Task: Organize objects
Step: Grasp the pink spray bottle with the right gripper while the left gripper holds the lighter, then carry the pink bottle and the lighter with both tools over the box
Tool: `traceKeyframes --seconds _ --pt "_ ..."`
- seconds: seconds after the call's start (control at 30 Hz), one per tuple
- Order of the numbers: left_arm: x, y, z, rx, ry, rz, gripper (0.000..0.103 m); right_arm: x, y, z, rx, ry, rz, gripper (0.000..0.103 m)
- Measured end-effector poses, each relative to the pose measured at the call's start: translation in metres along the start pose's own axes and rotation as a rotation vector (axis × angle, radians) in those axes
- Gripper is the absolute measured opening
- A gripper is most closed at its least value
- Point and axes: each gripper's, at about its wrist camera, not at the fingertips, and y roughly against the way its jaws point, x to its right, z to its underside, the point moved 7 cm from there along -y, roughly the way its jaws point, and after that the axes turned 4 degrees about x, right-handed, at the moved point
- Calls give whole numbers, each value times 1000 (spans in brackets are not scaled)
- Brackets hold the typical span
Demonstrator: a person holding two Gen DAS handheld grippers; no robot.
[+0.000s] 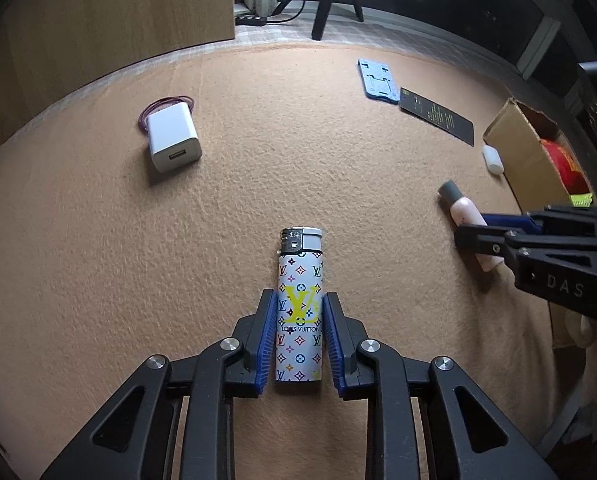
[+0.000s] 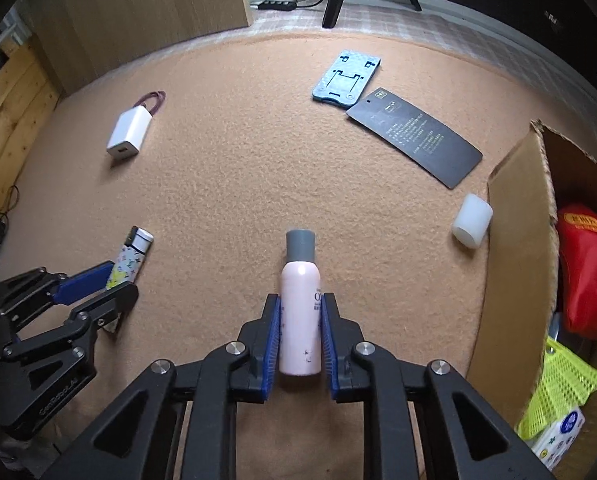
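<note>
My left gripper point(image 1: 299, 300) is shut on a white patterned lighter point(image 1: 299, 308) that lies on the tan felt mat point(image 1: 258, 168). The lighter also shows in the right wrist view point(image 2: 132, 258), between the left gripper's blue pads point(image 2: 84, 286). My right gripper point(image 2: 299, 304) is shut on a pink bottle with a grey cap point(image 2: 300, 308), lying on the mat. In the left wrist view the pink bottle point(image 1: 464, 214) sits in the right gripper point(image 1: 478, 236) at the right.
A white USB charger point(image 1: 173, 142) with a purple cable, a blue phone stand point(image 1: 378, 80), a black card point(image 1: 436, 115) and a small white cap point(image 2: 471, 221) lie on the mat. An open cardboard box point(image 2: 518, 260) holding a red bag and yellow mesh stands at the right.
</note>
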Motion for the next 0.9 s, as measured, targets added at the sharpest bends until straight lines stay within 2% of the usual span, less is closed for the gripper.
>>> traceKeyframes --seconds 0.23,0.43,0.7,0.9 --pt "10 9 7 3 38 49 25 -1 34 1 76 -40 -69 18" --pt "34 28 3 35 26 94 25 21 73 10 137 -93 -109 18" --pt "101 57 -18 94 -55 187 25 85 120 33 203 -195 -66 18" --pt "168 65 -28 99 -137 276 25 139 139 59 215 -276 -4 18"
